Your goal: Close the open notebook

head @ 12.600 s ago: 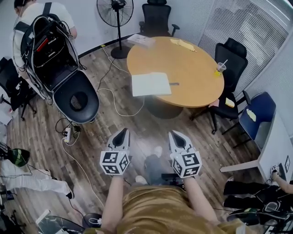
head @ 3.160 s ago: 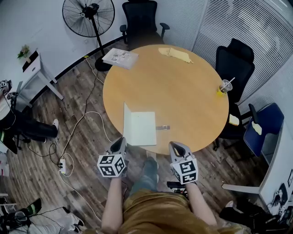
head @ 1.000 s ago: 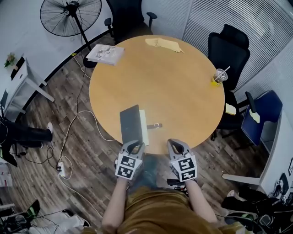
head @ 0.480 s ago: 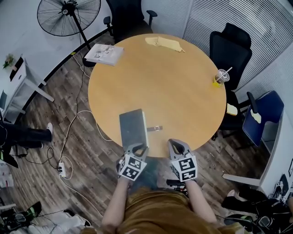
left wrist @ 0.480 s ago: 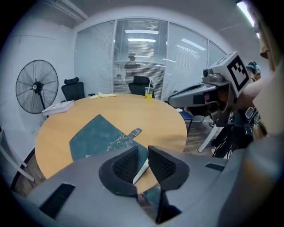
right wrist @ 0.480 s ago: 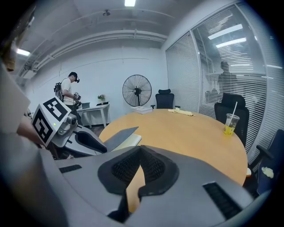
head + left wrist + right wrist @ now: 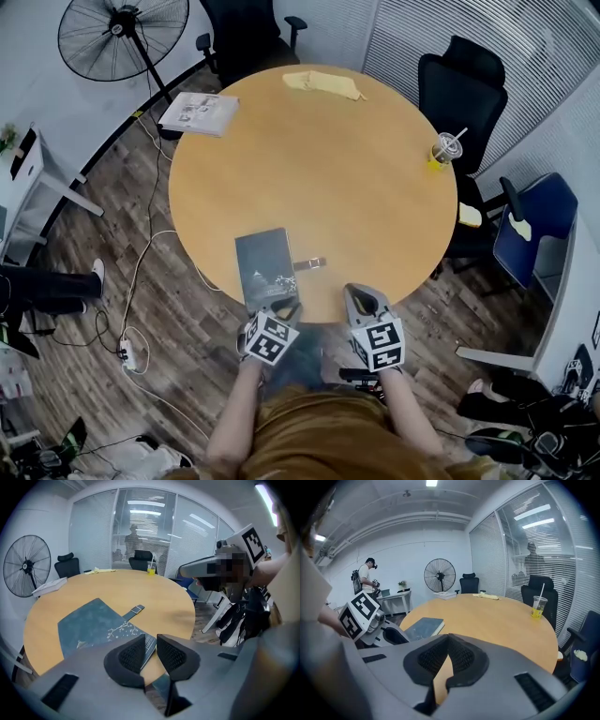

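Head view looks down on both my tongs at the near rim of the round wooden table (image 7: 319, 159). My left tongs (image 7: 284, 307) tilt down at the notebook (image 7: 265, 265), which lies closed and flat just ahead of them, dark blue-grey cover up, its near corner right at their tips. Seen in the left gripper view, the jaws stand a little apart and have just been opening. The notebook's page edge shows through the gap, but the pads do not press on it. A short dark strap (image 7: 308, 263) lies on the wood just right of the notebook, ahead of the space between my two tongs. My right tongs (image 7: 364, 298) hang beside the left ones, clear of the notebook. The right gripper view shows their tips meeting with nothing between them. Well ahead of the right tongs, a plastic cup (image 7: 443, 150) with a straw stands near the table's far rim.
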A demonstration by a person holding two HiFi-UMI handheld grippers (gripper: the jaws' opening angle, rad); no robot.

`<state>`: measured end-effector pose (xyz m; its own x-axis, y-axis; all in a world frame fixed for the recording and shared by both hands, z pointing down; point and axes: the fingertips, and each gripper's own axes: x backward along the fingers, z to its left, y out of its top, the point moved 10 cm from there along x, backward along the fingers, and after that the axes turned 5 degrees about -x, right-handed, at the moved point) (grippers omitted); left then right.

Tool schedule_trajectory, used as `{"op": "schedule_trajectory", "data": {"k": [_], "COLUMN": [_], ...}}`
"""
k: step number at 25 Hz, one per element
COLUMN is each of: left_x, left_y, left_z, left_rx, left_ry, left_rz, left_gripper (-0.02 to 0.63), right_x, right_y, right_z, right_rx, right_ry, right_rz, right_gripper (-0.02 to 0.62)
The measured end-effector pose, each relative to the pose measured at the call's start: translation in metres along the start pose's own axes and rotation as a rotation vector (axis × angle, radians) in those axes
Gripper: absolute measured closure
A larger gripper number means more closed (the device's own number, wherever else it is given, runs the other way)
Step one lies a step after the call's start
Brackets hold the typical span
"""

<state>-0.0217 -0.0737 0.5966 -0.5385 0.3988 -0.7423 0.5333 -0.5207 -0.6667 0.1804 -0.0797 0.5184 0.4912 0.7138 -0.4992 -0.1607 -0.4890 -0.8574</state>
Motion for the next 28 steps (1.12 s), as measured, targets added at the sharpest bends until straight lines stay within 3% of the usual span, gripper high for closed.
{"op": "schedule_trajectory", "data": {"k": [3,5,12,28], "left_x": [-0.008,-0.011,-0.002,0.090], "left_y": [-0.002,-0.002,0.000,0.034], "left_z": [0.006,0.010,0.018,0.040], "left_rx": [0.033,0.049,0.095,0.304], "left_ry": [-0.020,-0.006,0.024,0.182], "left_rz": [0.021,0.029,-0.019,-0.376], "left_gripper": [0.514,0.574,0.571,0.543], "right_x": [-0.001,-0.002,0.001,0.003], "right_y": [-0.001,-0.002,0.002,0.037], "right_z": [0.001,0.003,0.005,0.032], "right_rx": [0.000,0.001,0.008,0.011], "right_ry": [-0.001,0.005,0.005,0.077], "right_rz": [0.001,0.003,-0.011,-0.123], "right_gripper": [0.583,0.583,0.583,0.583]}}
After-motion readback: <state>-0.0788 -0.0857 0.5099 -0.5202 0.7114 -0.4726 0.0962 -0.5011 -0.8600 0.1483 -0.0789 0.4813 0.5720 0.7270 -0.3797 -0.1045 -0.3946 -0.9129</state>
